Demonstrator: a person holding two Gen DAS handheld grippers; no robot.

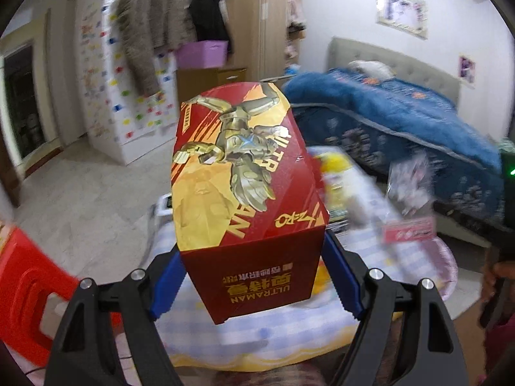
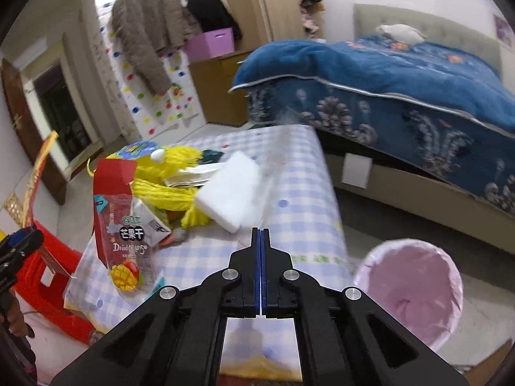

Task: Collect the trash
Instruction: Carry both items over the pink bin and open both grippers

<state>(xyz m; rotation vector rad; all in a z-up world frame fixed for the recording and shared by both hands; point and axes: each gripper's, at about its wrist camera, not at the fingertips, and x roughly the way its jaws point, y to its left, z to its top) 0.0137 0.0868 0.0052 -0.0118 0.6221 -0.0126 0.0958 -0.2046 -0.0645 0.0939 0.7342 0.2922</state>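
My left gripper [image 1: 252, 276] is shut on a red and gold Ultraman carton [image 1: 244, 180] and holds it up above the checked table [image 1: 289, 331]. My right gripper [image 2: 260, 231] is shut and empty, low over the checked table [image 2: 299, 199]. A dried mango bag [image 2: 124, 225] stands at the table's left edge, with a small white carton [image 2: 149, 222] behind it. A pink-lined trash bin [image 2: 412, 286] stands on the floor right of the table. In the left wrist view the bag [image 1: 408, 212] shows blurred at the right.
A yellow woolly toy [image 2: 170, 173] and a white foam block [image 2: 231, 189] lie on the table. A red plastic stool [image 1: 29, 289] stands left of the table. A bed with a blue quilt [image 2: 402, 74] fills the right. Coats hang on a wardrobe behind.
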